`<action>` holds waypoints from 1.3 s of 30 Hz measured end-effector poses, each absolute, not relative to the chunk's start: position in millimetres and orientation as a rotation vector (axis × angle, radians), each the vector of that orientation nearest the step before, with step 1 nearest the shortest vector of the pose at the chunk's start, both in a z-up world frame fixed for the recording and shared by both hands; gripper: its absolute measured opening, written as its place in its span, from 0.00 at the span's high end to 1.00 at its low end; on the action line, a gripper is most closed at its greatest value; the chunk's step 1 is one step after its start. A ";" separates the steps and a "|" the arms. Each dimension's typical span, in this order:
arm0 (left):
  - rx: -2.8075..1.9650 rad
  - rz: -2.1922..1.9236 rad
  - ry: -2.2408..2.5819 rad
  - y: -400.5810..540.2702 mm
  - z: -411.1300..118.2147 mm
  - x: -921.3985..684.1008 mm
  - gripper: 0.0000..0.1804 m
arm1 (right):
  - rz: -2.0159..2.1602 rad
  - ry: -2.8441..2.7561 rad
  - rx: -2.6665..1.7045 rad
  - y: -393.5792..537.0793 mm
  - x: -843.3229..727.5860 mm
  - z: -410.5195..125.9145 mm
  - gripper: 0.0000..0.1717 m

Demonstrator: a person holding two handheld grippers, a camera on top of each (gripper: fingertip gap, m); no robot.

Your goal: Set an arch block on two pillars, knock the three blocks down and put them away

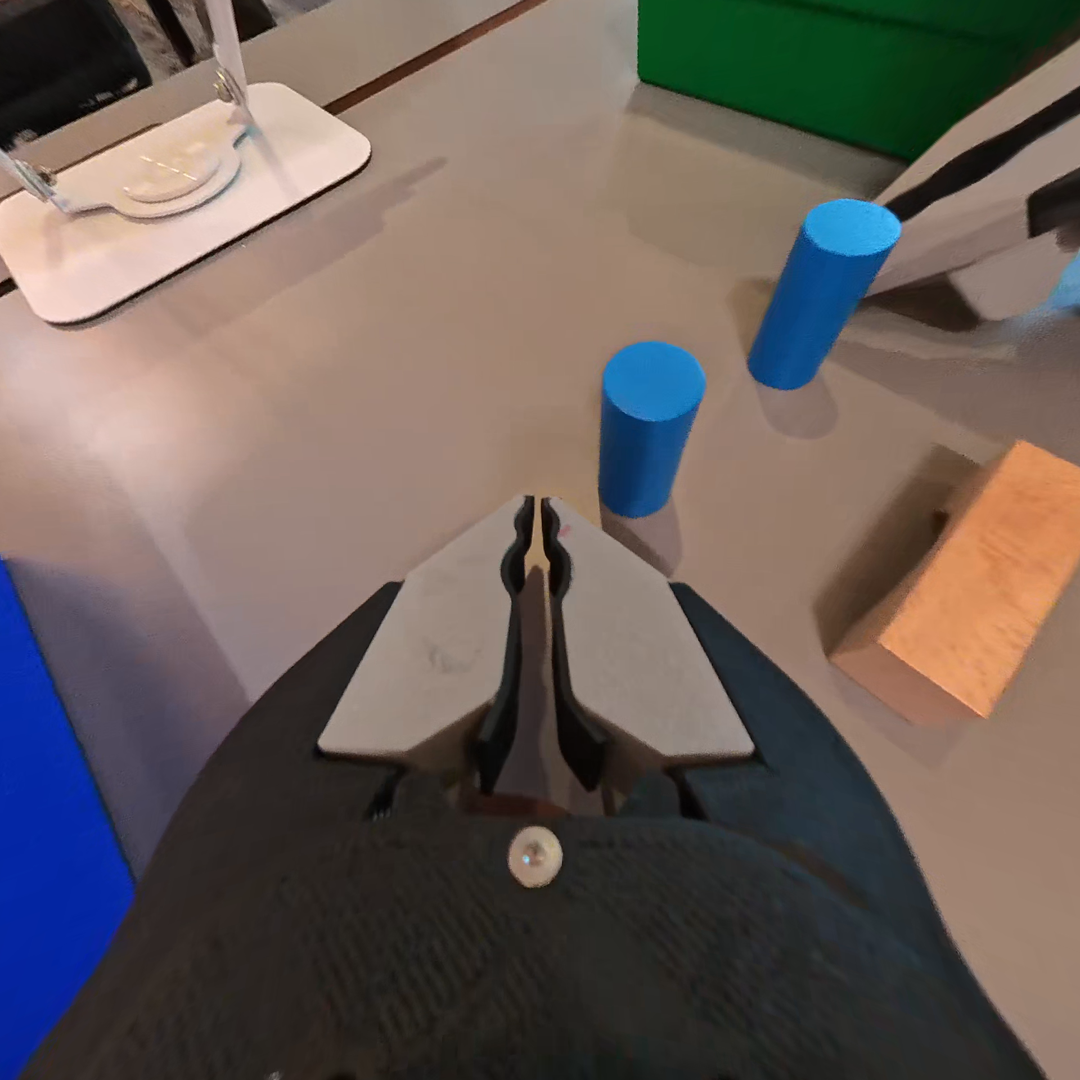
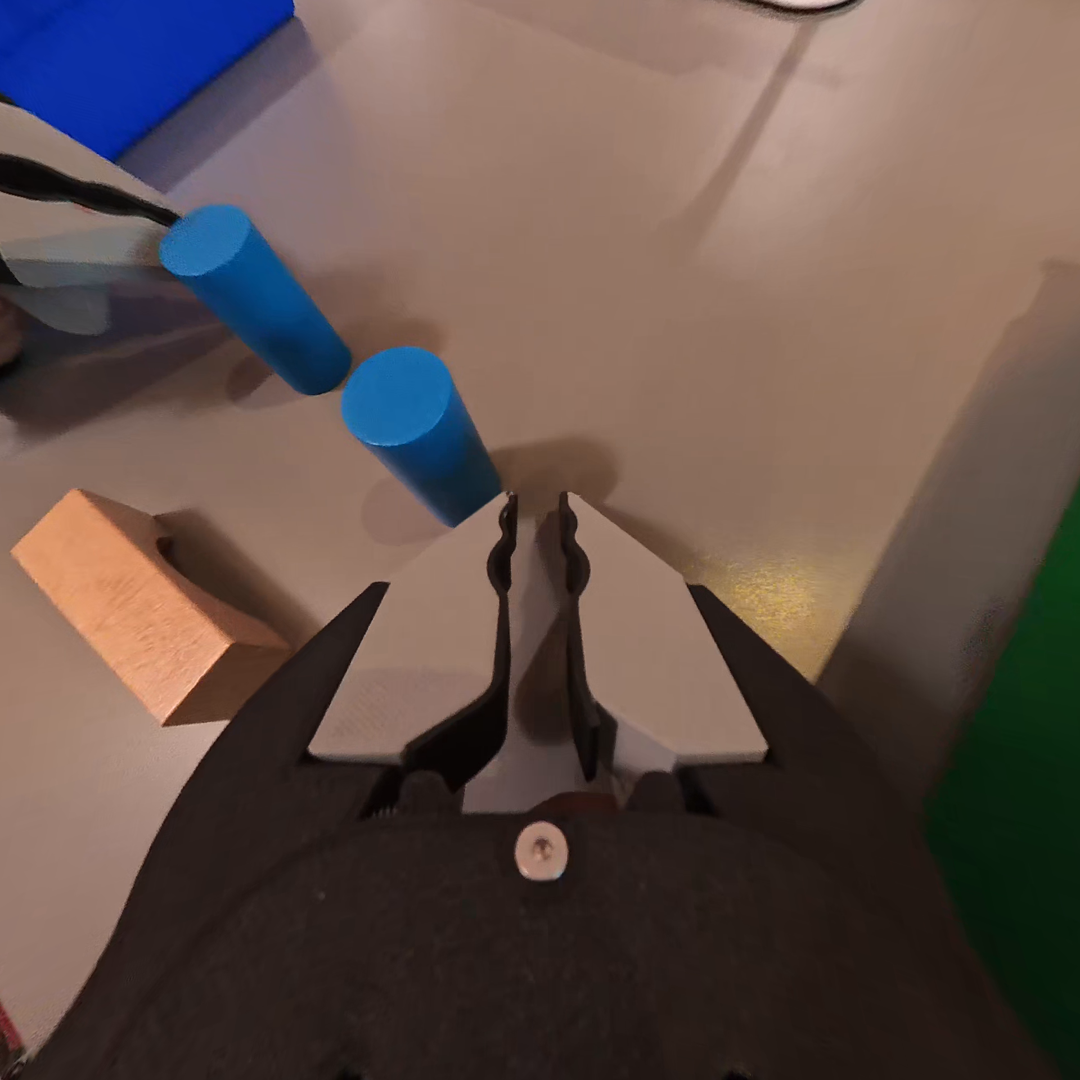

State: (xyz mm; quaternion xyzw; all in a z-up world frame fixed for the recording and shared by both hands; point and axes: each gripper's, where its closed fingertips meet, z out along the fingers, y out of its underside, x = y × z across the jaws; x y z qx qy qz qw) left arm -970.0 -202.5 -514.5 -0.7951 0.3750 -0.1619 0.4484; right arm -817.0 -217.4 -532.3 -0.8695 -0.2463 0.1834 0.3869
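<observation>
Two blue pillars stand upright on the desk (image 1: 409, 350), apart from each other. The wooden arch (image 1: 958, 584) lies on the desk near them, not yet on top. The left tongs (image 1: 536, 501) are closed on nothing, with the nearer pillar (image 1: 648, 432) just ahead and to their right. The right tongs (image 2: 537, 497) are slightly apart and empty, with the other pillar (image 2: 418, 432) just beside their left tip. The arch lies to the right of the left tongs and to the left of the right tongs, about equally near each, its long axis running diagonally.
</observation>
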 end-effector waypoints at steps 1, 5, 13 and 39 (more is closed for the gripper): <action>-1.982 -0.403 0.934 -201.9 -517.1 -969.2 1.00 | 0.461 -0.634 -2.228 -218.2 -818.3 -536.3 0.93; -1.985 -0.456 0.917 -202.2 -515.7 -969.1 1.00 | 0.430 -0.673 -2.230 -220.3 -821.2 -538.8 0.92; -1.997 -0.494 0.926 -207.8 -517.5 -966.9 1.00 | 0.422 -0.697 -2.226 -221.6 -830.6 -539.8 0.91; -1.832 -0.734 1.041 -247.8 -498.1 -956.0 0.92 | 0.353 -1.526 -1.819 -317.6 -904.1 -506.7 0.81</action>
